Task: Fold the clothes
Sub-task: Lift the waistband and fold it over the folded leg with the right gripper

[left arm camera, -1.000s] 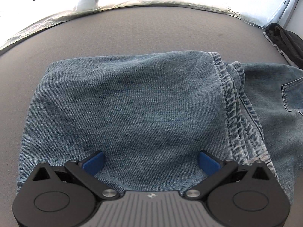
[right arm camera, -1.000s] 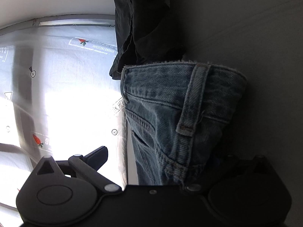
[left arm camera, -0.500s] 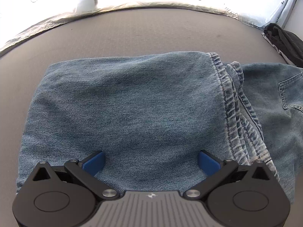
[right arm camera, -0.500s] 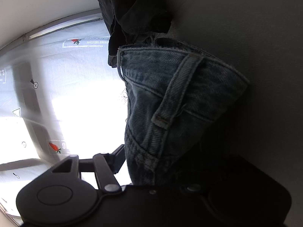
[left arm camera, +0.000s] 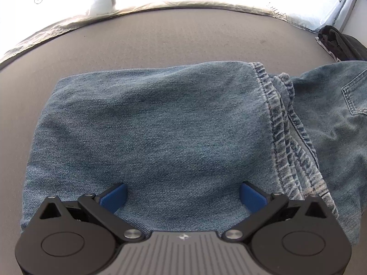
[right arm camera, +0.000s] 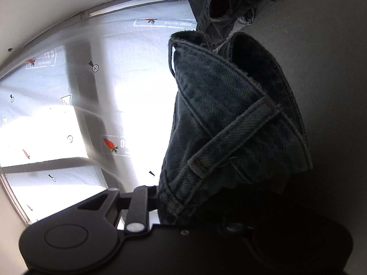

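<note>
Presently the right tongs (right arm camera: 183, 206) are gripping the waistband end of the jeans (right arm camera: 229, 119), their jaws having just been closing with the denim between them; the left finger is pressing against the fabric, the right finger is hidden behind it. A belt loop (right arm camera: 231, 137) is lying across the bunched waistband, which is hanging raised in front of a patterned curtain (right arm camera: 114, 80), with a dark garment (right arm camera: 224, 0) beyond it. The left tongs (left arm camera: 182, 197) are standing wide open, blue pads (left arm camera: 113, 198) resting on the folded jeans (left arm camera: 160, 126) without pinching them. The jeans are lying on the grey bench (left arm camera: 172, 41), leg hems (left arm camera: 289, 142) stacked toward the right, a back pocket (left arm camera: 354, 100) showing farther right.
</note>
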